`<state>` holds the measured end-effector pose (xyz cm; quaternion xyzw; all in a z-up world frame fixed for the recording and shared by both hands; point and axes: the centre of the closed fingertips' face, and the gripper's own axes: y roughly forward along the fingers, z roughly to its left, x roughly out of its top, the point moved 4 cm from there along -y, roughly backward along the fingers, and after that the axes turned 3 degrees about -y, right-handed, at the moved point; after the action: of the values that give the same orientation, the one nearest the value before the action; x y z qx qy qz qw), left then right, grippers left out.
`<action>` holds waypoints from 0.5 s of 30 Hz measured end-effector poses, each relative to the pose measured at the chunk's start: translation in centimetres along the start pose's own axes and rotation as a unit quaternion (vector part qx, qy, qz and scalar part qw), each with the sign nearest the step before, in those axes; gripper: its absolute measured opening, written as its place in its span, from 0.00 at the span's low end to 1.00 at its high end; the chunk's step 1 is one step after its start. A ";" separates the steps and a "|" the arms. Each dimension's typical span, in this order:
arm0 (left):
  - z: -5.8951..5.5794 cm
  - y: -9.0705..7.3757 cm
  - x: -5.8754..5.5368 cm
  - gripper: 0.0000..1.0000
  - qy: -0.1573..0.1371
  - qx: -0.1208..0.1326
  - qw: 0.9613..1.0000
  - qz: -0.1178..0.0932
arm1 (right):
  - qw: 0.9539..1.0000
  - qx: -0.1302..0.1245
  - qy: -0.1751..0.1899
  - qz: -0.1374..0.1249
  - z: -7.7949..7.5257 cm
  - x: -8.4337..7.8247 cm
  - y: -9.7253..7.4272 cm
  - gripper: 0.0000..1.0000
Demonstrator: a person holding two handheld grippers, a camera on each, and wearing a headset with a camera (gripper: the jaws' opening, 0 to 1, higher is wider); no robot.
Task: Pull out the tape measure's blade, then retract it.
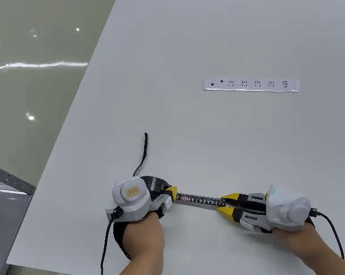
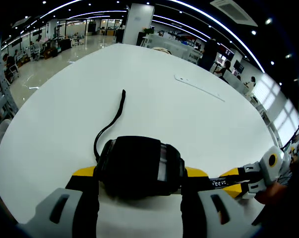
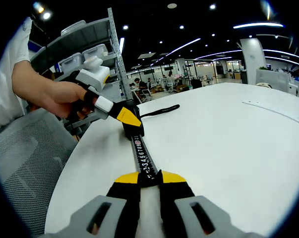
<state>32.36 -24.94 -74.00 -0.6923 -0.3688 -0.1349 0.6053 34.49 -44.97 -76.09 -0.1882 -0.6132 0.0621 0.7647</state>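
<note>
Tape measure case [image 2: 139, 163] lies on the workbench [image 1: 229, 137], clamped between the left gripper's [image 2: 139, 173] jaws. The blade [image 1: 199, 200] runs straight from the case to the right gripper [image 3: 149, 177], whose jaws pinch its tip. Both grippers are held low and level, facing each other. In my judgement, any further pull or return must follow that blade line.

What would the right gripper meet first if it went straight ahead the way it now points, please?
Most likely the tape measure's black case, held in the left gripper: the blade that the right gripper pinches runs straight to it.
</note>
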 end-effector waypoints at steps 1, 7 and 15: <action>0.0 0.0 0.0 0.65 0.000 0.000 1.000 0.000 | 1.000 0.000 0.001 0.000 0.0 0.1 0.1 0.13; 0.0 0.0 0.0 0.65 0.000 0.000 1.000 0.000 | 1.000 0.005 0.001 -0.001 0.1 0.2 0.9 0.13; 0.0 0.0 0.0 0.65 -0.001 0.000 1.000 -0.001 | 1.000 0.010 0.001 -0.001 0.4 0.6 1.8 0.13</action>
<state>32.38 -24.96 -74.02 -0.6925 -0.3698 -0.1348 0.6046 34.49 -43.00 -76.14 -0.1801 -0.6123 0.0671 0.7669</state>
